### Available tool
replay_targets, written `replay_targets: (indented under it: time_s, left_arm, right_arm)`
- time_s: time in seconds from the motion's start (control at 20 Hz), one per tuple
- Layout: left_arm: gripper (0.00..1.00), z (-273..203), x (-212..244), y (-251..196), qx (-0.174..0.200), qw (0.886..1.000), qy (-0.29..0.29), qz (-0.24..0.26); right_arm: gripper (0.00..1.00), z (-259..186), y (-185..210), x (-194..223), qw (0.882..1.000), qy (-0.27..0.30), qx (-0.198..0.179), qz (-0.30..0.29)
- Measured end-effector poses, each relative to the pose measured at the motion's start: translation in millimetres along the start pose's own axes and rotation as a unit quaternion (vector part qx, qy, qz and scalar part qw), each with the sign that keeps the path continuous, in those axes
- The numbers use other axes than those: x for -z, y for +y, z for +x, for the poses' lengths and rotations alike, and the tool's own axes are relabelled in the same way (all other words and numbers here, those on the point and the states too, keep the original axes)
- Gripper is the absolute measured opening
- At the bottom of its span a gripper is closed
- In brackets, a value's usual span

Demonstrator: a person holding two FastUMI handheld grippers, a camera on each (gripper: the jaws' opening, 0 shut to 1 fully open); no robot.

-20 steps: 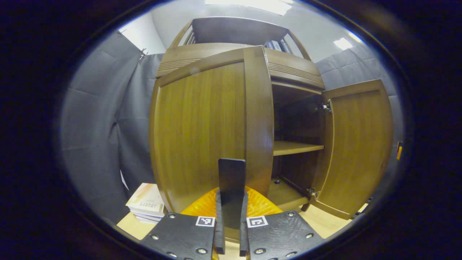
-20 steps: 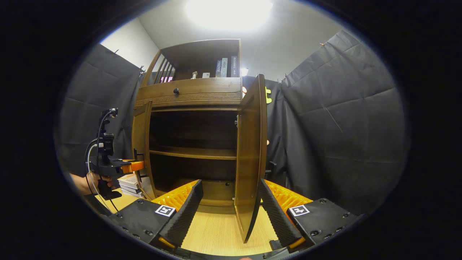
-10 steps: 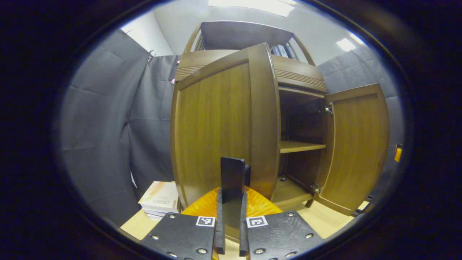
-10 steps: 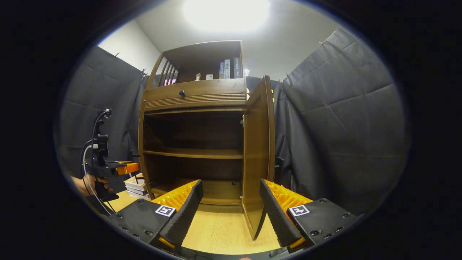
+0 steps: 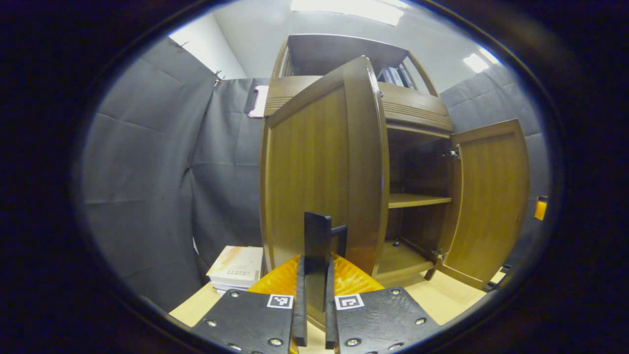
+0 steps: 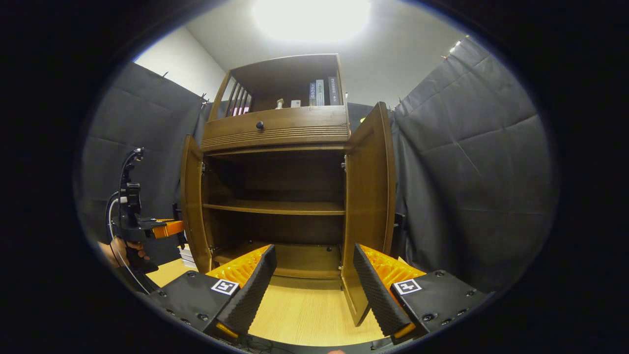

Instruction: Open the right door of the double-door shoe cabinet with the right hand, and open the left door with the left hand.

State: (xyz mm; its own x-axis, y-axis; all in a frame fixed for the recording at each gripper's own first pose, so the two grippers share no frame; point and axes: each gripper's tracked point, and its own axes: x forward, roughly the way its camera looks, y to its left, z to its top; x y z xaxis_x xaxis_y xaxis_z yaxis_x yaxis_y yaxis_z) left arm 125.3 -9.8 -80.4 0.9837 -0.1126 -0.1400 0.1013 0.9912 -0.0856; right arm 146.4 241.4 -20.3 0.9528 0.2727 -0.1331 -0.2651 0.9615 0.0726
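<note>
Wooden left door [image 5: 319,167], handle [image 5: 318,241] between left jaws

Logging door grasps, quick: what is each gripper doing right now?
Left gripper: closed on the left door's handle.
Right gripper: open, holding nothing, near the right door.

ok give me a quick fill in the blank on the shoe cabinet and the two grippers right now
1. The left gripper is shut on the left door's ____.
2. The right gripper has its fingers ____, holding nothing.
3. Both the left door and the right door stand ____.
4. A stack of ____ lies beside the cabinet, on its left.

Missing words: handle; open; open; books
</note>
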Motion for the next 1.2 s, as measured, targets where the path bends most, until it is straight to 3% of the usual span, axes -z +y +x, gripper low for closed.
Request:
replay_targets:
  time_s: [1.2]
  left_arm:
    - [0.17, -52, 5, 104, -0.080, 0.997, 0.009, 0.016]
  right_arm:
    - [0.96, 3, 35, -7, 0.999, -0.007, -0.044, -0.001]
